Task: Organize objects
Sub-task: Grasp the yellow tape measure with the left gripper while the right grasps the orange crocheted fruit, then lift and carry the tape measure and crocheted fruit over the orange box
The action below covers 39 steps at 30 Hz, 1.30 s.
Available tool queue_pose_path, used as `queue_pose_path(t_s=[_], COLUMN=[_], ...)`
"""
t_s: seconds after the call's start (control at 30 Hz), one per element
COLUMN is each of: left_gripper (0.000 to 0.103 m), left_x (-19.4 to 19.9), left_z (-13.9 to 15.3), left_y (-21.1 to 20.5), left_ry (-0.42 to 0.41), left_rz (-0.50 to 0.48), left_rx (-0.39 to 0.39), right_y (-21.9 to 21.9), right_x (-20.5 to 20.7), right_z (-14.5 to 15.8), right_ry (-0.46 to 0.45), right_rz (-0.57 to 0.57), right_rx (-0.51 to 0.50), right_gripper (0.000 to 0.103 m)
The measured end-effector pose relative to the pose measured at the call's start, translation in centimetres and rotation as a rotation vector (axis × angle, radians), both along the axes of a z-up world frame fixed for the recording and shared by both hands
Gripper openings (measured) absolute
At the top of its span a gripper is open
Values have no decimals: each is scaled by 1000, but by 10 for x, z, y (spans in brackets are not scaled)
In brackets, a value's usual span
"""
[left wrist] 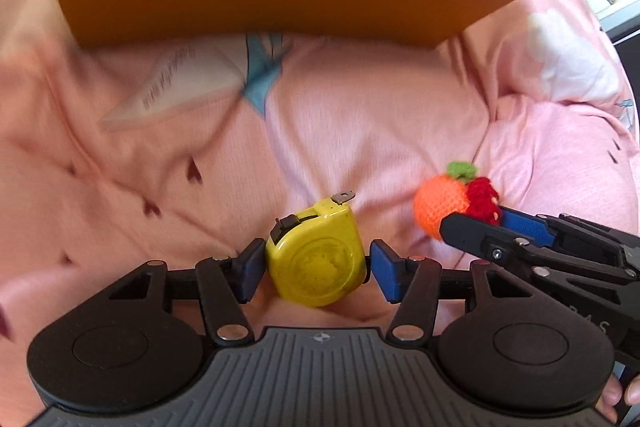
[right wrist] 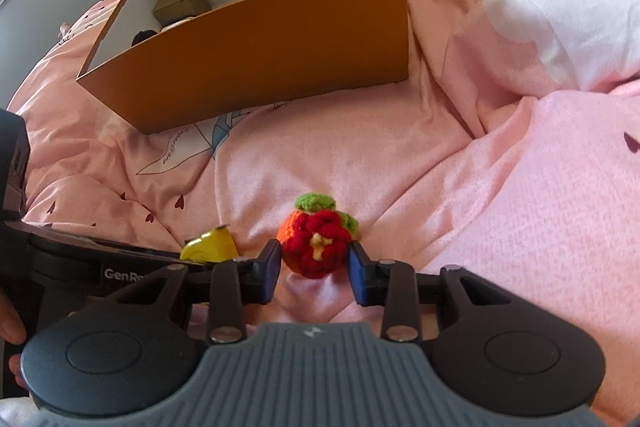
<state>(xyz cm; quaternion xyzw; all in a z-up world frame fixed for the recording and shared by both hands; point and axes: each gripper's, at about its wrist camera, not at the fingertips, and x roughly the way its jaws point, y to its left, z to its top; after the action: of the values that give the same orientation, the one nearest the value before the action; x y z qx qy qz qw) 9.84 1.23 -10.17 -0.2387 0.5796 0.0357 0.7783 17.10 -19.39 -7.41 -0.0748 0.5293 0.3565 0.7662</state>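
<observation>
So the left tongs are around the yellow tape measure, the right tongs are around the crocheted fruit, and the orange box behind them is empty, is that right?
Not quite: the orange box is not empty. The right wrist view shows a small gold box and other items inside. The rest holds: the left tongs sit around the yellow tape measure, and the right tongs sit around the crocheted fruit.

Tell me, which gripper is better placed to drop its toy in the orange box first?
Probably the right gripper. Its view looks straight at the orange box and into the open top, with the crochet fruit between its pads. The left gripper, around the yellow tape measure, faces the box wall.
</observation>
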Motion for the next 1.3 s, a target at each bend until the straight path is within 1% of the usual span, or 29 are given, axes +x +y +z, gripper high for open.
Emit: queue_pose_path(t_s=[0.1,0.2,0.27,0.37,0.47,0.5,0.53,0.57,0.67,0.73,0.87,0.93,1.0,1.1,1.17,1.3], left_gripper=[61,61,61,62,68,74,77,78,78,77,76,69,66,58,58,57], left_x=[10,14,21,20,15,14,13,12,11,11,14,15,15,14,13,5], left_z=[14,14,6,-6,-5,-3,-1,1,-1,-7,-14,-16,-19,-21,-21,-17], left_y=[4,12,19,28,33,34,34,34,35,36,37,36,36,38,37,39], left_ry=[-58,-70,-52,-33,-17,-15,-20,-16,40,63,68,75,79,73,66,50], left_rz=[-71,-108,-75,1,78,105,131,146,193,215,247,247,246,247,243,234], left_rx=[88,143,141,122,120,124,124,121,101,75,65,68,70,60,61,67], right_y=[7,21,28,34,34,34,33,33,34,36,40,41,43,45,47,47], right_x=[3,10,15,21,23,23,23,24,23,23,25,28,32,35,37,36], right_z=[7,8,3,-7,-11,-11,-11,-10,-8,-8,-10,-13,-16,-21,-25,-27], right_ry=[-34,-51,-49,-34,-18,-15,-14,-14,-23,-30,-32,-29,-23,-21,-19,-17], right_rz=[34,63,68,65,59,57,56,55,59,69,73,66,62,58,51,51], right_rx=[21,26,14,3,6,9,12,13,16,17,16,16,24,24,9,10], right_gripper=[37,37,37,37,38,38,38,38,38,39,42,42,43,44,44,43])
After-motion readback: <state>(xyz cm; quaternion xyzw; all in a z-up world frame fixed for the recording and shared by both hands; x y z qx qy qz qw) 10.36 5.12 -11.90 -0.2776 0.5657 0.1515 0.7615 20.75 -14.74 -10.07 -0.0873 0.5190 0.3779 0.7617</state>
